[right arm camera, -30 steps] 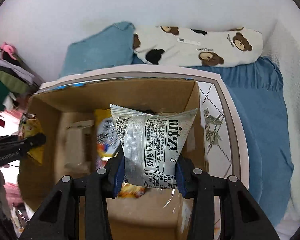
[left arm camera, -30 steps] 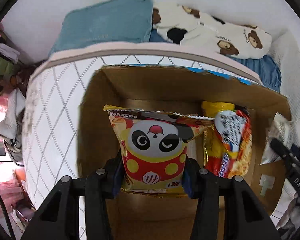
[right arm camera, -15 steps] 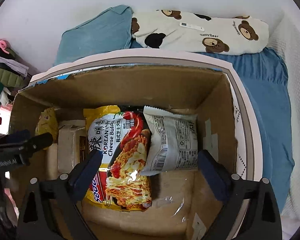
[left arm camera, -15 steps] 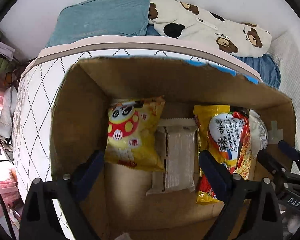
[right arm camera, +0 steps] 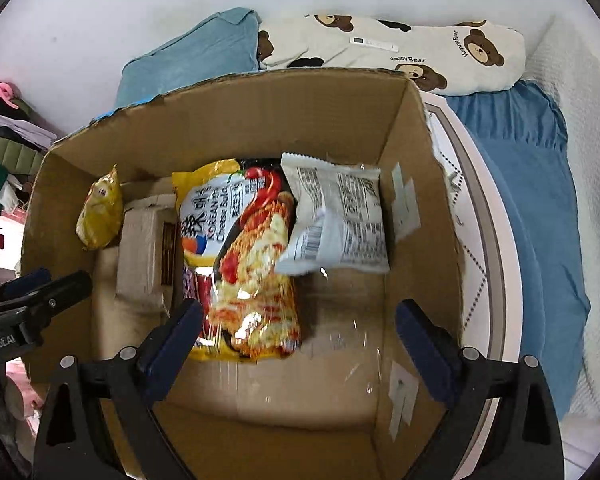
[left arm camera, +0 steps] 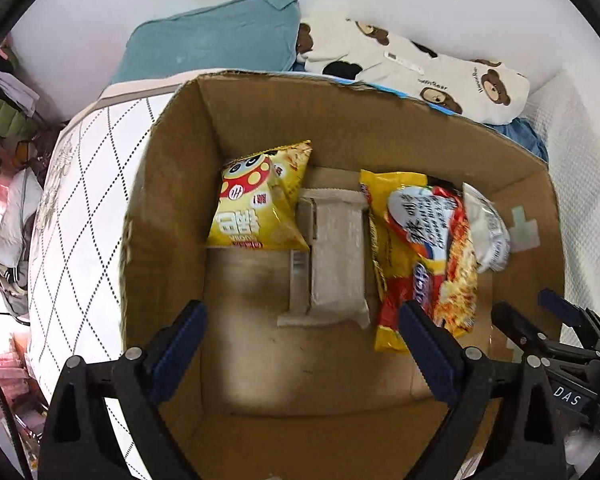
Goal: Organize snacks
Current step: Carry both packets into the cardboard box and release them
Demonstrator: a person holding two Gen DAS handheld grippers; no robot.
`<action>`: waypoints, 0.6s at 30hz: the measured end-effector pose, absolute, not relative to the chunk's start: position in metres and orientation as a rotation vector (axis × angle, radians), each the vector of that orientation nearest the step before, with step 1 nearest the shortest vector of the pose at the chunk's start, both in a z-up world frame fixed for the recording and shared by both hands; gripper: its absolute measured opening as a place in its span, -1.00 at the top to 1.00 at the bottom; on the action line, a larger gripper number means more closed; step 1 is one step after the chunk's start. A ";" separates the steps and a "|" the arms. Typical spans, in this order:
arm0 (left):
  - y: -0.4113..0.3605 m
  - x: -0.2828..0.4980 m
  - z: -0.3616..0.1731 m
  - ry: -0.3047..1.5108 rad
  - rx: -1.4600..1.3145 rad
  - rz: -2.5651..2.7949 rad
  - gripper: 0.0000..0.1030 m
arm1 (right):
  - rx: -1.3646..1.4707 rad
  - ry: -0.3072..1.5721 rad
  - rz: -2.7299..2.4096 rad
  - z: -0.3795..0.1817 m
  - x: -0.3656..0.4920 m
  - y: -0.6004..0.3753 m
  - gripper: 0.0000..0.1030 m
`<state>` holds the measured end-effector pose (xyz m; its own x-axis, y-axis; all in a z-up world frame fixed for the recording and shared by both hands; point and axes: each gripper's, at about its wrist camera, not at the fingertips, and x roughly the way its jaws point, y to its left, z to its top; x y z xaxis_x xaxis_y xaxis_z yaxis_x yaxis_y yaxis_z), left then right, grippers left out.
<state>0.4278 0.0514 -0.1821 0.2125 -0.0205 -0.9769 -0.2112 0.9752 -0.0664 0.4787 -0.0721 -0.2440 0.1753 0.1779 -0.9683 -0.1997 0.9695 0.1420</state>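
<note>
Snack packets in the cardboard box [left arm camera: 172, 208]: light, soft, crinkly, probably slippery; grip by sealed edges. Left gripper [left arm camera: 300, 344] and right gripper [right arm camera: 300, 344] gape wide over the box, empty.

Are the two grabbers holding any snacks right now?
No. The left gripper and right gripper are both open and empty; the snacks lie in the cardboard box.

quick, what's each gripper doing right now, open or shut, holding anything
Left gripper: open, holding nothing, over the cardboard box.
Right gripper: open, holding nothing, over the same box.
</note>
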 end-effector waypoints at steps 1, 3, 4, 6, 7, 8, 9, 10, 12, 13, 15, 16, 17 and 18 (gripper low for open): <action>0.050 0.425 -0.180 1.343 -0.196 0.137 -0.88 | -0.016 1.364 0.272 -0.242 0.475 -0.073 -0.92; 0.048 0.417 -0.176 1.320 -0.191 0.144 -0.88 | -0.003 1.355 0.280 -0.238 0.466 -0.076 -0.91; 0.046 0.413 -0.174 1.307 -0.187 0.148 -0.88 | -0.005 1.345 0.283 -0.235 0.461 -0.077 -0.91; 0.043 0.403 -0.169 1.280 -0.180 0.152 -0.88 | -0.013 1.318 0.284 -0.227 0.449 -0.079 -0.91; 0.041 0.397 -0.166 1.266 -0.173 0.154 -0.88 | -0.015 1.307 0.285 -0.224 0.444 -0.080 -0.91; 0.039 0.393 -0.164 1.254 -0.166 0.157 -0.88 | -0.017 1.296 0.286 -0.221 0.438 -0.081 -0.91; 0.037 0.386 -0.160 1.238 -0.161 0.155 -0.88 | -0.018 1.288 0.288 -0.218 0.435 -0.081 -0.91; 0.034 0.382 -0.158 1.230 -0.159 0.153 -0.88 | -0.019 1.277 0.290 -0.214 0.428 -0.083 -0.91; 0.031 0.373 -0.154 1.209 -0.158 0.151 -0.88 | -0.024 1.259 0.294 -0.208 0.420 -0.085 -0.91; 0.029 0.367 -0.151 1.195 -0.157 0.151 -0.88 | -0.021 1.250 0.296 -0.205 0.416 -0.087 -0.91; 0.027 0.357 -0.145 1.172 -0.156 0.156 -0.88 | -0.021 1.226 0.298 -0.196 0.405 -0.090 -0.91; 0.024 0.350 -0.142 1.156 -0.159 0.155 -0.88 | -0.029 1.211 0.296 -0.192 0.400 -0.091 -0.91; 0.024 0.345 -0.139 1.146 -0.158 0.156 -0.88 | -0.038 1.190 0.294 -0.186 0.393 -0.092 -0.91; 0.022 0.339 -0.136 1.134 -0.157 0.157 -0.88 | -0.043 1.176 0.295 -0.182 0.389 -0.093 -0.91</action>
<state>0.3394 0.0220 -0.1360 0.4145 0.0453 -0.9089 -0.2040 0.9780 -0.0442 0.3886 -0.0926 -0.1823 0.3507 0.2058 -0.9136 -0.2504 0.9606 0.1203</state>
